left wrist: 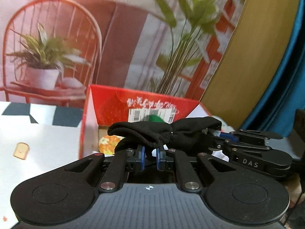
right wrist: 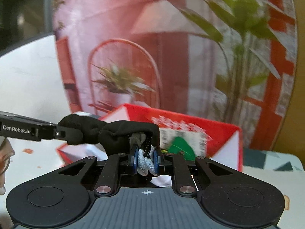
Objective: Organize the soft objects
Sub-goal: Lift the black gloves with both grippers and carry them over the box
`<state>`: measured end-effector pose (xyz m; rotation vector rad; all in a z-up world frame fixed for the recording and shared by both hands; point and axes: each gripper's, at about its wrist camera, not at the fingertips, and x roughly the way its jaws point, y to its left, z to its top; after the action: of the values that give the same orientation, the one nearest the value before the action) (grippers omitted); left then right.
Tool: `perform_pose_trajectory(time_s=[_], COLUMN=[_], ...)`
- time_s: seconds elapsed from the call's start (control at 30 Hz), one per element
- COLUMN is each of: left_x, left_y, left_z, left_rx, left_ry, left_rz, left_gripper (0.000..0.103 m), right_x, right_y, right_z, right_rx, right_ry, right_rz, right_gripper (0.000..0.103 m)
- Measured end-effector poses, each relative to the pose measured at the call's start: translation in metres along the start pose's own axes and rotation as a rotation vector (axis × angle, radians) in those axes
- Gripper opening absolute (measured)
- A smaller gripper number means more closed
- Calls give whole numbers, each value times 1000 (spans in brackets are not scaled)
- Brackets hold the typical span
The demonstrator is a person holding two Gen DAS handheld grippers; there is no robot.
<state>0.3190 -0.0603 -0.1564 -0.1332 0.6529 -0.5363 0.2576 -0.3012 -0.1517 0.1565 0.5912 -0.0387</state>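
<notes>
A black sock (left wrist: 152, 131) hangs stretched between my two grippers above an open red cardboard box (left wrist: 122, 103). My left gripper (left wrist: 151, 152) is shut on the sock's cuff edge. My right gripper (right wrist: 146, 157) is shut on the other end, where light blue and white fabric (right wrist: 144, 164) bunches between the blue pads. In the right wrist view the sock (right wrist: 122, 131) runs left to the left gripper's fingers (right wrist: 63, 133). In the left wrist view the right gripper's fingers (left wrist: 226, 134) come in from the right. An orange and white soft item (left wrist: 108, 142) lies inside the box.
The box (right wrist: 225, 133) stands on a white table (left wrist: 45, 139) with dark geometric patches. A small tan object (left wrist: 21, 150) lies on the table left of the box. A printed backdrop with plants and a chair stands behind. A blue curtain (left wrist: 282, 76) hangs at the right.
</notes>
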Motion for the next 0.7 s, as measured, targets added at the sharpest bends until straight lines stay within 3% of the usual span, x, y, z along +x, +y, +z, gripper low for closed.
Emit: perform_pose_trajectory(time_s=[0.27, 0.7], left_x=[36, 41], left_y=[3, 7], left_z=[-5, -4], left_rx=[31, 57], left_ry=[86, 108], left_rz=[29, 51], left_gripper=[13, 19], right_x=[28, 43], right_y=[-18, -21], right_z=[-22, -27], right_rx=[55, 95], right_ry=[91, 127], right_rz=[-52, -81], right_gripper=[15, 16])
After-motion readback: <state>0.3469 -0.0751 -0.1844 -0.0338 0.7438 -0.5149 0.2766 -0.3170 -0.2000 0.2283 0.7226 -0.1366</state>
